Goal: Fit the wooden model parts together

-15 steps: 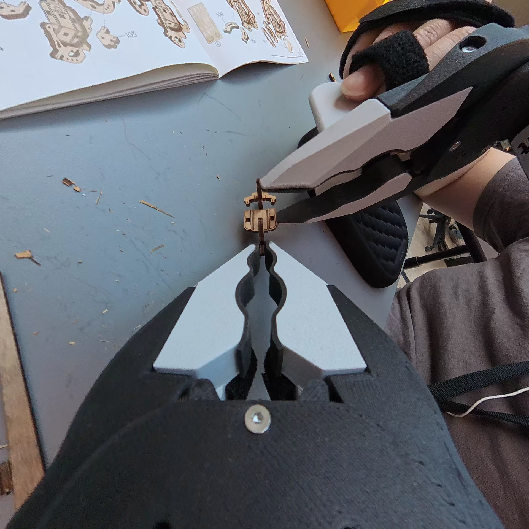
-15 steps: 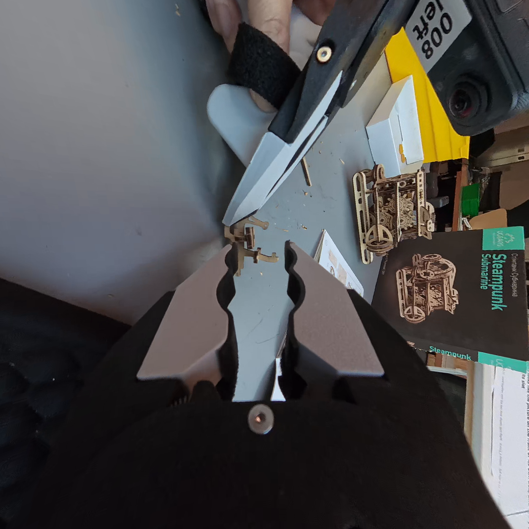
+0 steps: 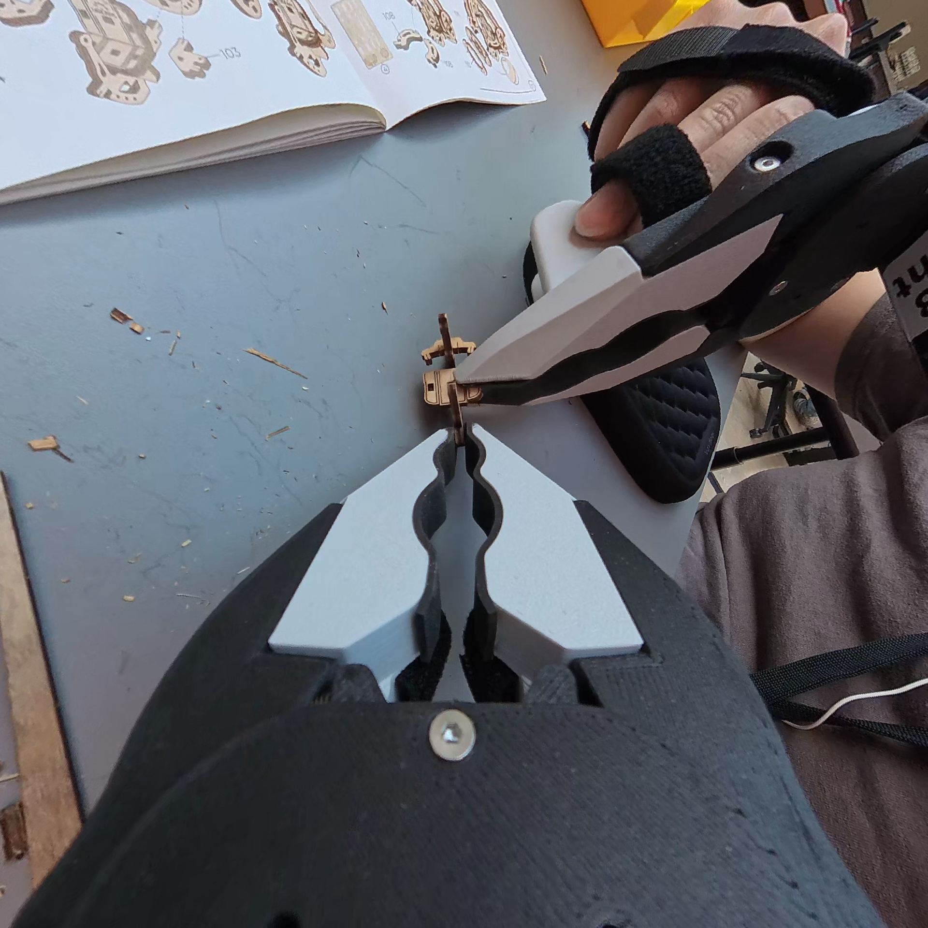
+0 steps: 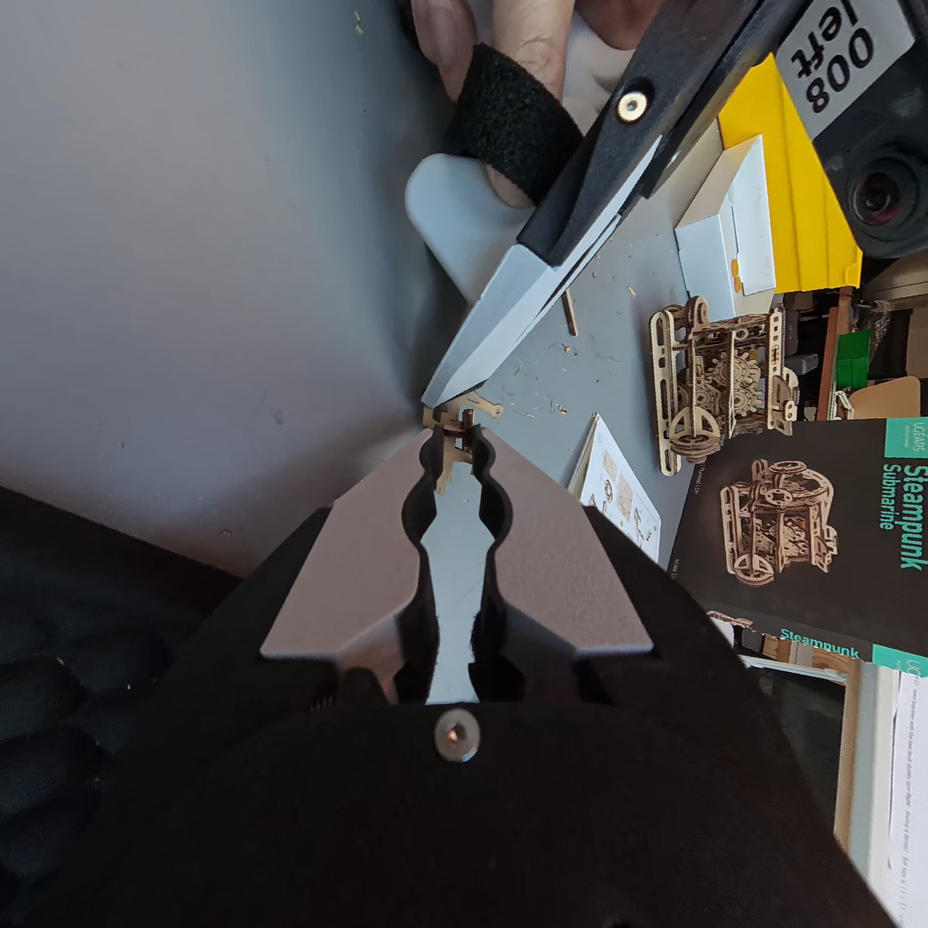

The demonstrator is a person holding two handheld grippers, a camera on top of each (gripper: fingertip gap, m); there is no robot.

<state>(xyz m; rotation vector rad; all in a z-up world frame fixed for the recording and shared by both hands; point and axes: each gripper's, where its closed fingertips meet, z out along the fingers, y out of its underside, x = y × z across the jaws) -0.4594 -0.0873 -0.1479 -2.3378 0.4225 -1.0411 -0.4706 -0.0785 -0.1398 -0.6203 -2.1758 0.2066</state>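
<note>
A small wooden assembly (image 3: 442, 389) of flat laser-cut pieces crossed by a thin dark strip is held just above the grey table (image 3: 201, 261). My left gripper (image 3: 458, 436) is shut on the lower end of the strip. My right gripper (image 3: 464, 384) comes in from the right, its tips closed on the flat piece of the assembly. In the right wrist view the assembly (image 4: 452, 459) sits between my right gripper's tips (image 4: 456, 438). The left gripper (image 4: 436, 399) reaches down to it from above. Both tips nearly touch.
An open instruction booklet (image 3: 201, 100) lies at the far side. A black quilted pad (image 3: 663, 432) lies by the table's right edge. A partly built wooden model (image 4: 718, 381), a black box (image 4: 803, 527), a white box (image 4: 728, 236) and a yellow bin (image 3: 632, 25) stand nearby. Wood chips litter the table. Only a small space, under 4 cm, lies between the two pairs of fingers.
My right gripper has narrowed from wide open and closed on the assembly. The assembly now sits deeper between its tips. The left gripper keeps its hold.
</note>
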